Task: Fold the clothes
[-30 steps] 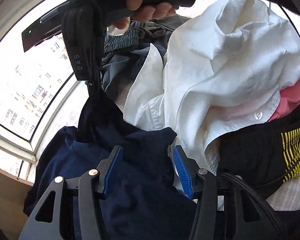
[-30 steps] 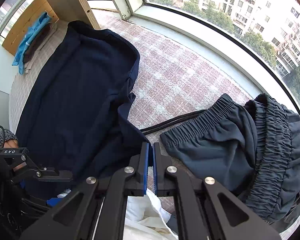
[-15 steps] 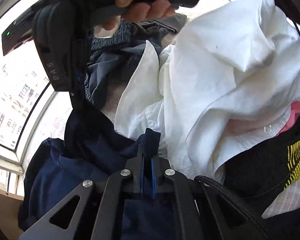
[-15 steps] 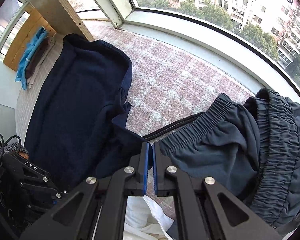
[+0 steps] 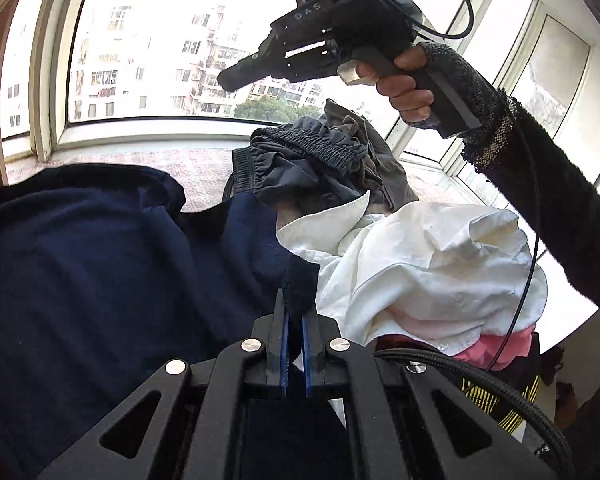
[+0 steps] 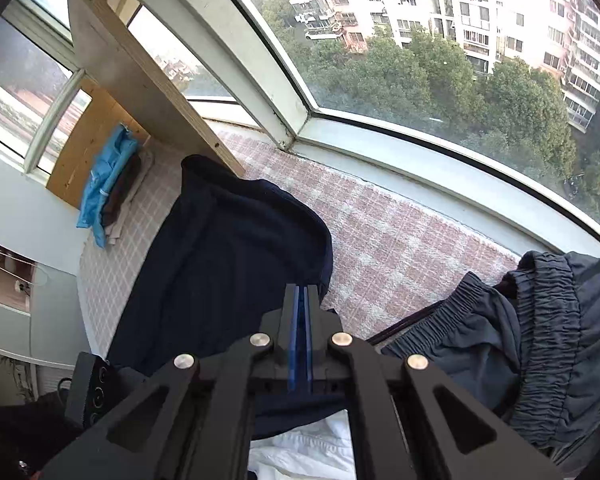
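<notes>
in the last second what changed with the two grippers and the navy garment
The left gripper, open a second ago, closed on a fold of the navy garment. The right gripper rose with its jaws together, seemingly pinching the garment's edge. The white shirt and grey shorts stayed put.

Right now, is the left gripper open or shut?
Shut: the left gripper pinches a fold of the navy garment between its blue pads.

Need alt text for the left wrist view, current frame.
The left gripper, jaws shut, pinches a fold of a navy garment spread on a window ledge. To its right lie a white shirt and grey shorts; above, a hand holds the right gripper against bright windows.
</notes>
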A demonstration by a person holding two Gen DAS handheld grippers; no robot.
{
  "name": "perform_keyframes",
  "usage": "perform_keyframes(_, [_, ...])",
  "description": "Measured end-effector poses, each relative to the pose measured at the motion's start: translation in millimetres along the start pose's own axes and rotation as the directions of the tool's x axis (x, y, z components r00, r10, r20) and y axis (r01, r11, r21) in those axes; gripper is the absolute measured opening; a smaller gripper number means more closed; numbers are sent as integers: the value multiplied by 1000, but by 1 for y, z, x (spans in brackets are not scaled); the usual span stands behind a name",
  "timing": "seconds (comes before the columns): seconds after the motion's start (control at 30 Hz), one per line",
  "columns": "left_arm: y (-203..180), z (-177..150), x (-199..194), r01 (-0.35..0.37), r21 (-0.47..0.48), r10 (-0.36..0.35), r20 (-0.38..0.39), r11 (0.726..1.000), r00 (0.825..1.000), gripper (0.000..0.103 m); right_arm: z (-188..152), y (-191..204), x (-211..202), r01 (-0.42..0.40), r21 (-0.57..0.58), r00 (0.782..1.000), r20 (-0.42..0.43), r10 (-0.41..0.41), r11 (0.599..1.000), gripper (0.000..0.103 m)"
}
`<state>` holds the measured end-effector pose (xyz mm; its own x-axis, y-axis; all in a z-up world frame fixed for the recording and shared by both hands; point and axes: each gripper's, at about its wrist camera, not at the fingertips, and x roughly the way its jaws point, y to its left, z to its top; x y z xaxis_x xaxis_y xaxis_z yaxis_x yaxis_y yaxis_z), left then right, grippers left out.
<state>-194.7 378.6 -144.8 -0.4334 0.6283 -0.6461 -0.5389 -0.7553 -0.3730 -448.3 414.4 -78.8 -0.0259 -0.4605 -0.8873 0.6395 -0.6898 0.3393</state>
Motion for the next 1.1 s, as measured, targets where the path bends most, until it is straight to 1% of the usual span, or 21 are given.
perform_keyframes(0.03, [2, -3, 1, 4, -9, -4, -6, 1000, 1000, 4, -4, 2, 9, 36, -14, 999, -38, -36, 999, 7])
perform_keyframes(0.07, [5, -6, 2, 8, -18, -8, -12, 1000, 1000, 4, -10, 0, 19, 63, -12, 995, -79, -64, 998, 16])
perform_keyframes(0.1, [7, -9, 3, 11, -27, -12, -18, 1000, 1000, 4, -17, -5, 30, 76, -7, 990, -116, -76, 997, 23])
perform_keyframes(0.13, [9, -12, 4, 15, -36, -16, -24, 999, 1000, 4, -25, -11, 40, 79, 2, 985, -151, -78, 997, 33])
perform_keyframes(0.23, [14, -19, 6, 24, -55, -26, -34, 998, 999, 4, -50, -28, 60, 99, 5, 975, -202, -96, 995, 34])
perform_keyframes(0.3, [14, -19, 6, 30, -49, -32, -34, 998, 999, 4, -60, -33, 69, 92, -6, 970, -225, -91, 996, 34])
perform_keyframes(0.47, [13, -18, 7, 28, -37, -30, -40, 999, 999, 4, -67, -33, 82, 36, -26, 969, -242, -41, 999, 38])
perform_keyframes(0.5, [12, -17, 7, 23, -31, -24, -43, 999, 999, 4, -68, -31, 84, 10, -26, 970, -244, -16, 1000, 38])
perform_keyframes(0.53, [11, -17, 7, 13, -24, -14, -44, 1000, 999, 4, -69, -29, 86, -14, -24, 967, -255, 8, 1000, 37])
perform_keyframes(0.6, [10, -15, 7, 5, -18, -6, -47, 1000, 999, 4, -74, -26, 90, -47, -14, 958, -285, 41, 999, 2])
perform_keyframes(0.63, [10, -14, 7, 3, -17, -4, -49, 1000, 999, 4, -75, -25, 89, -52, -6, 958, -284, 48, 999, 4])
perform_keyframes(0.67, [9, -14, 7, 1, -16, -2, -49, 1000, 999, 5, -75, -25, 85, -49, -1, 962, -268, 47, 999, 4])
perform_keyframes(0.77, [6, -11, 7, 1, -18, -2, -42, 1000, 999, 4, -71, -39, 56, -68, 68, 981, -176, 79, 995, 3])
perform_keyframes(0.83, [3, -7, 8, 16, -29, -17, -29, 999, 999, 4, -67, -54, 30, -76, 133, 991, -103, 90, 988, 3])
perform_keyframes(0.93, [-5, 5, 14, 50, -50, -50, 4, 998, 999, 4, -60, -72, -4, -67, 193, 997, -29, 74, 979, 3])
perform_keyframes(0.97, [-7, 11, 17, 71, -63, -70, 19, 996, 997, 4, -57, -75, -9, -55, 204, 998, -30, 62, 977, 3])
perform_keyframes(1.03, [-12, 20, 27, 109, -77, -106, 35, 991, 994, 4, -51, -74, -10, -9, 213, 998, -60, 23, 977, 3])
perform_keyframes(1.1, [-14, 20, 36, 102, -68, -101, 18, 992, 995, 4, -48, -70, -6, -1, 225, 997, -77, 19, 974, 3])
